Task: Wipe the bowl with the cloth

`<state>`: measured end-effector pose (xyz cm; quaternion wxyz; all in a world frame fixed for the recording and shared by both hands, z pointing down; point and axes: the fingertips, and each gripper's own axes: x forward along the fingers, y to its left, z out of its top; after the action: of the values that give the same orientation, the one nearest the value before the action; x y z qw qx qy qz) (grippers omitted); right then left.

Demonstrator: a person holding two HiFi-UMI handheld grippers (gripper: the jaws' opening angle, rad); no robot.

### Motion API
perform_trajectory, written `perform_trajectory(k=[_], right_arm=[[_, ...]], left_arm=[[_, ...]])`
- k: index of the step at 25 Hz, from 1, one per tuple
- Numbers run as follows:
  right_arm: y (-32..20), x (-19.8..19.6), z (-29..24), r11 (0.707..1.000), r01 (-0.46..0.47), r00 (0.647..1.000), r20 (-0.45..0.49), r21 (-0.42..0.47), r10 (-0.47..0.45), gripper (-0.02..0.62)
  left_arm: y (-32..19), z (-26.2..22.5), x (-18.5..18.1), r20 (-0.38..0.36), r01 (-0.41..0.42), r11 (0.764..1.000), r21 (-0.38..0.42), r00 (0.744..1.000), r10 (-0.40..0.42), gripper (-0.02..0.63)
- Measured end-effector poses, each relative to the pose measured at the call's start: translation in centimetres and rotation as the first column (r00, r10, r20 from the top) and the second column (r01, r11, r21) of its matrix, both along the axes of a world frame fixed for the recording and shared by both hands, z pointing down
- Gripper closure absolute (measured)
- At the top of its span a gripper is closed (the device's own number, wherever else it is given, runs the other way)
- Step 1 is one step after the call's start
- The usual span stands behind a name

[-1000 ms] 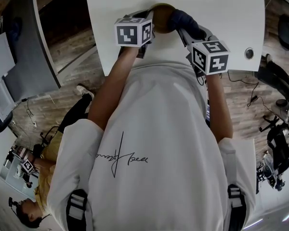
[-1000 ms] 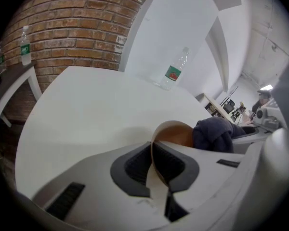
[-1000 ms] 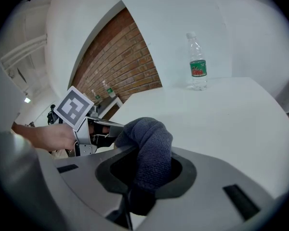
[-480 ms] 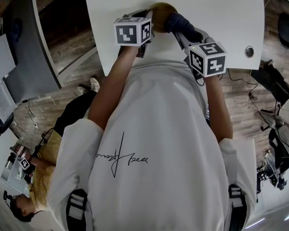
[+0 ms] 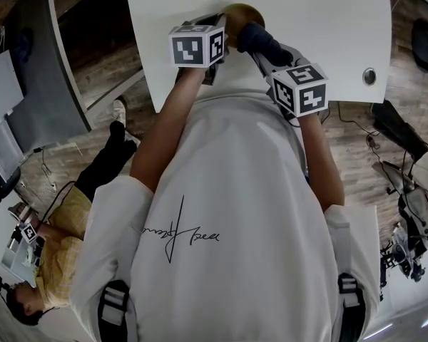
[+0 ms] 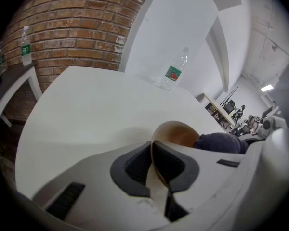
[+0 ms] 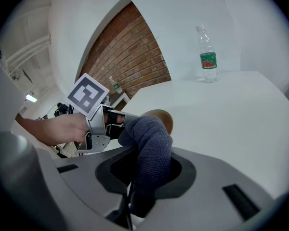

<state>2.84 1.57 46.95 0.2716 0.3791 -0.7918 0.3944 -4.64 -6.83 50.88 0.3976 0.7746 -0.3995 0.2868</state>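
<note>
A tan wooden bowl (image 6: 179, 134) stands tilted on its edge above the white table (image 5: 321, 27), its rim pinched between the jaws of my left gripper (image 6: 155, 165), which is shut on it. My right gripper (image 7: 143, 177) is shut on a dark blue cloth (image 7: 151, 150). The free end of the cloth (image 6: 221, 142) presses into the bowl's open side. From the head camera, the bowl (image 5: 242, 13) shows between the left gripper (image 5: 217, 38) and the cloth (image 5: 260, 40) at the table's near edge.
A clear water bottle (image 6: 174, 75) with a red and green label stands far back on the table near the white wall. A second bottle (image 6: 25, 47) stands on a side table by the brick wall. A round grommet (image 5: 369, 78) sits in the tabletop at right. A person (image 5: 50, 255) sits on the floor at left.
My right gripper has shifted left with the cloth, pushing it further onto the bowl. The left gripper and bowl have stayed put. The person on the floor has moved.
</note>
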Motion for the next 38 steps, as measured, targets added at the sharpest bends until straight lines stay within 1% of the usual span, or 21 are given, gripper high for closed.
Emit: perform_trajectory(k=[6,14,23,26,32,38], right_arm=[[-0.2,-0.5,-0.1,1.0,0.009,1.0,0.009,-0.001,-0.009,0.523],[-0.2,-1.2,-0.1,1.0,0.029,0.999,0.018,-0.003,-0.029,0.523],[-0.3,-3.0,-0.1,0.998,0.069,0.997,0.027,-0.005,-0.069,0.523],[-0.5,-3.2,-0.1,0.998,0.065,0.997,0.031,-0.007,-0.064,0.523],[-0.7,-2.4,-0.1,0.999,0.043,0.999,0.024,-0.01,-0.043,0.523],[-0.7,-2.1,-0.2,0.999,0.035,0.999,0.025,-0.013,-0.034,0.523]], left_arm=[[-0.2,0.1,0.0,-0.004,0.006,1.0,-0.003,1.0,-0.006,0.592],[-0.2,0.0,0.1,0.01,0.005,1.0,0.002,1.0,-0.005,0.591],[-0.1,0.0,0.3,0.004,-0.002,1.0,0.0,1.0,0.002,0.591],[-0.1,0.0,0.1,-0.002,0.003,1.0,-0.008,1.0,-0.003,0.591],[0.0,-0.1,0.0,-0.021,0.019,1.0,-0.017,1.0,-0.019,0.583],[0.0,-0.1,-0.7,0.004,0.034,0.999,-0.015,0.999,-0.034,0.568]])
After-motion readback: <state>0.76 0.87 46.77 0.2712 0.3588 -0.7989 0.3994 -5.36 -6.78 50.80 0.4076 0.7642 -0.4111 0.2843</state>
